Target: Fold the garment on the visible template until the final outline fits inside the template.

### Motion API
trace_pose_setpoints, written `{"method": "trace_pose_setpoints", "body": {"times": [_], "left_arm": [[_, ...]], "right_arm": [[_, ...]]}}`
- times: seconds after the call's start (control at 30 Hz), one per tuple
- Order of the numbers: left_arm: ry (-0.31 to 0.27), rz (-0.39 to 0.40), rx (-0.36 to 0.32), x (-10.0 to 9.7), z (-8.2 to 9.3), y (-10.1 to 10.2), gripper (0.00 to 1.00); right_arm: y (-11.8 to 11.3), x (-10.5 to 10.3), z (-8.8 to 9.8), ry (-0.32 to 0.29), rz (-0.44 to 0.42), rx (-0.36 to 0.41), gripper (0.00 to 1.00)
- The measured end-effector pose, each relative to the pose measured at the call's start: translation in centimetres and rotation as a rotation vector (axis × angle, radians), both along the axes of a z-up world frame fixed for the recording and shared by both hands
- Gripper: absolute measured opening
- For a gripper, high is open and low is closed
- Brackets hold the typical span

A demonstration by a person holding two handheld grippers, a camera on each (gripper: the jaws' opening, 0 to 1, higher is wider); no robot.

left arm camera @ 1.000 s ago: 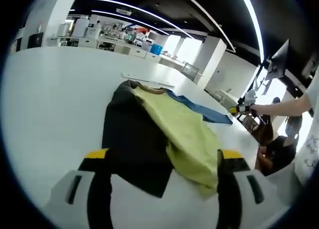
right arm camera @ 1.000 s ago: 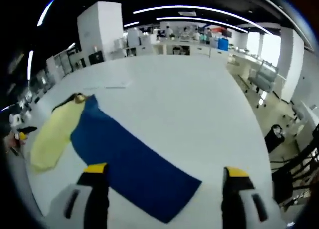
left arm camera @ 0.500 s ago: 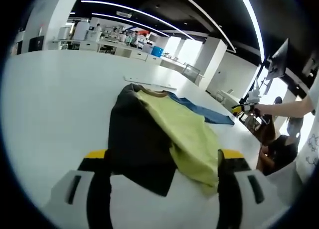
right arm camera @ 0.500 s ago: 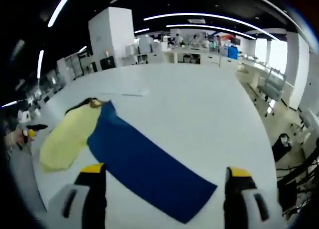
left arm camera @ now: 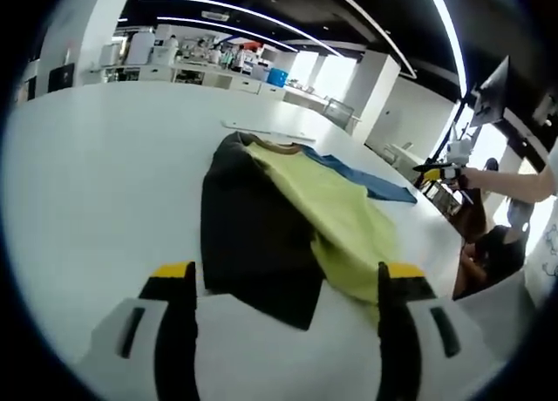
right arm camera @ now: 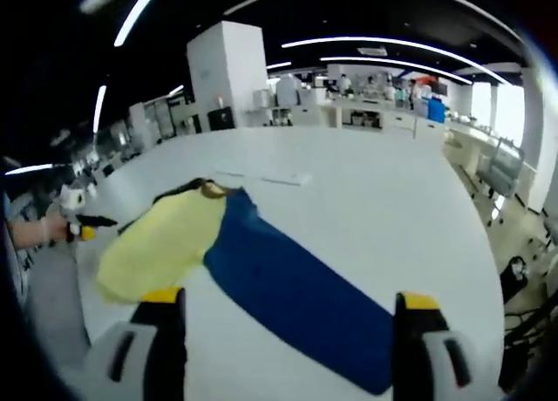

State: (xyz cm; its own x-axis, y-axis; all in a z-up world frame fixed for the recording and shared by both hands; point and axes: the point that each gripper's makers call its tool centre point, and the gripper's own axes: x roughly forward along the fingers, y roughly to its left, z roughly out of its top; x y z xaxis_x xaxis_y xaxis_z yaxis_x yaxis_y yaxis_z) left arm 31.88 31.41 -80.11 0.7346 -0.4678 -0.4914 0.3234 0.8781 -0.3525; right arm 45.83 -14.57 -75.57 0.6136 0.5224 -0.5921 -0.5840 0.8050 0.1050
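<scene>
A garment lies flat on the white table (left arm camera: 96,183), black (left arm camera: 248,235) on its left side and yellow-green (left arm camera: 336,209) on its right. Its right part rests on a blue template (left arm camera: 370,181) that sticks out beyond it. My left gripper (left arm camera: 286,272) stands open just short of the garment's near hem, holding nothing. In the right gripper view the yellow-green garment (right arm camera: 161,244) covers the left end of the long blue template (right arm camera: 296,296). My right gripper (right arm camera: 290,298) is open over the template's near edge, with nothing in it. A hand holds each gripper; the right gripper (left arm camera: 440,168) shows far off, as does the left gripper (right arm camera: 83,231).
A thin white strip (left arm camera: 261,131) lies on the table past the garment's collar, the same white strip (right arm camera: 275,179) in the right gripper view. Benches and shelves (right arm camera: 366,113) stand far behind the table. A monitor (left arm camera: 488,105) and a seated person (left arm camera: 493,253) are at the right.
Both cameras have shifted: the right gripper view has swung so garment and template sit nearer the centre, the left one has drifted slightly. The garment lies as before.
</scene>
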Motion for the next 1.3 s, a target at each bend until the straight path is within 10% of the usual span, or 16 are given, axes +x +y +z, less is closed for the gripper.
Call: {"method": "trace_pose_setpoints", "body": {"times": [0.43, 1.0, 1.3], "left_arm": [[0.032, 0.057, -0.011, 0.8, -1.1, 1.2, 0.76], [0.123, 0.229, -0.092, 0.1, -2.5, 3.0, 0.4], [0.137, 0.133, 0.077, -2.1, -3.1, 1.2, 0.3]], "right_arm": [[3.9, -3.1, 1.0, 0.003, 0.074, 0.061, 0.96], [3.7, -4.9, 0.9, 0.018, 0.055, 0.09, 0.95], [3.6, -5.1, 0.9, 0.026, 0.04, 0.114, 0.94]]}}
